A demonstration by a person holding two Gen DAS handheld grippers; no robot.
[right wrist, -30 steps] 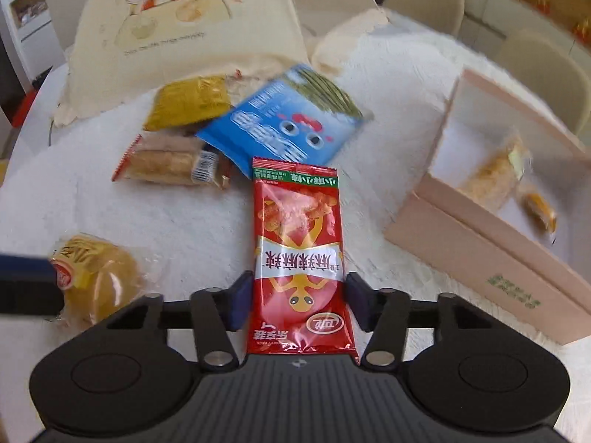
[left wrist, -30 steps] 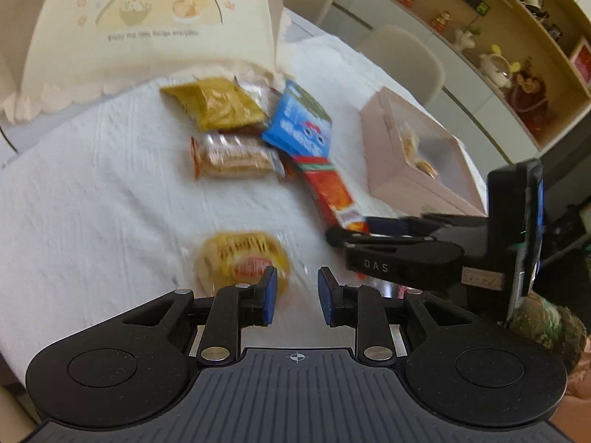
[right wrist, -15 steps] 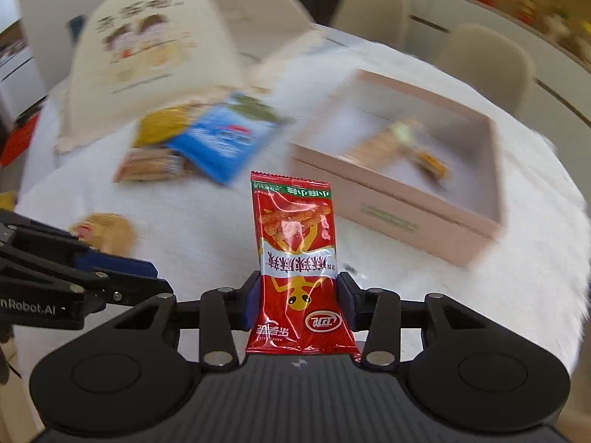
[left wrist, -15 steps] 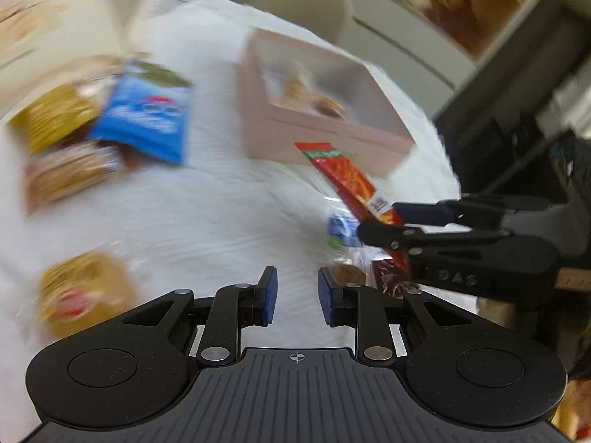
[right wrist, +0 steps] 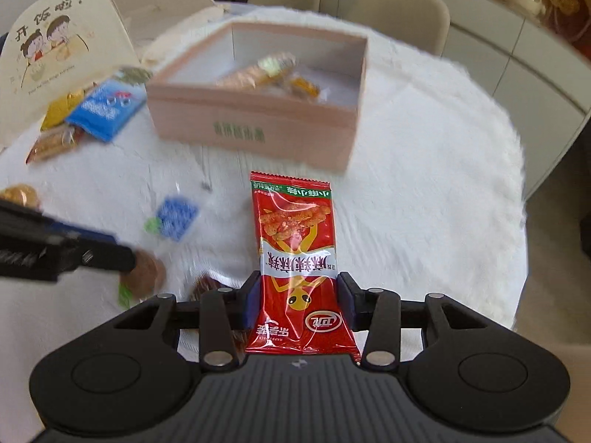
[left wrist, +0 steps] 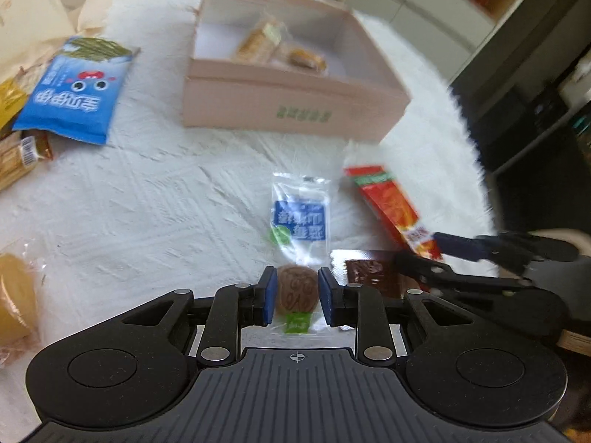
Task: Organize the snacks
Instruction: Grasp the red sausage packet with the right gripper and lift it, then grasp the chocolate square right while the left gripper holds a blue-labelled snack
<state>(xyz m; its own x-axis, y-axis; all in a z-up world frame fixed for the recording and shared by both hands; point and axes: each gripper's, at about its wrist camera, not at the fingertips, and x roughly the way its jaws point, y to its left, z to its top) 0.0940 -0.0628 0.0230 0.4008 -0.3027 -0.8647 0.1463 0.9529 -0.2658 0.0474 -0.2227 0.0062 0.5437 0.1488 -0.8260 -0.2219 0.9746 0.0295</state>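
Note:
My right gripper [right wrist: 298, 301] is shut on a red snack packet [right wrist: 295, 243] and holds it above the table, in front of the pink open box [right wrist: 255, 125]; packet [left wrist: 391, 203] and gripper [left wrist: 436, 249] also show in the left wrist view. The box [left wrist: 295, 107] holds two wrapped snacks [left wrist: 258, 38]. My left gripper [left wrist: 297, 295] is open, its fingers on either side of a brown round cake in a clear wrapper with a blue label [left wrist: 299, 221], low over the table. Whether the pads touch it is unclear.
A blue snack bag [left wrist: 74, 92], a brown bar [left wrist: 18, 155] and a yellow bun [left wrist: 14, 295] lie left on the white tablecloth [left wrist: 166, 203]. A dark brown packet [left wrist: 369, 269] lies right of my left gripper. A cartoon-printed food cover [right wrist: 55, 51] stands far left; chairs [right wrist: 402, 11] behind.
Both grippers swung right toward the box. The right gripper closed on the red packet and lifted it. The left gripper moved from the yellow bun to around the brown cake, opening a little wider.

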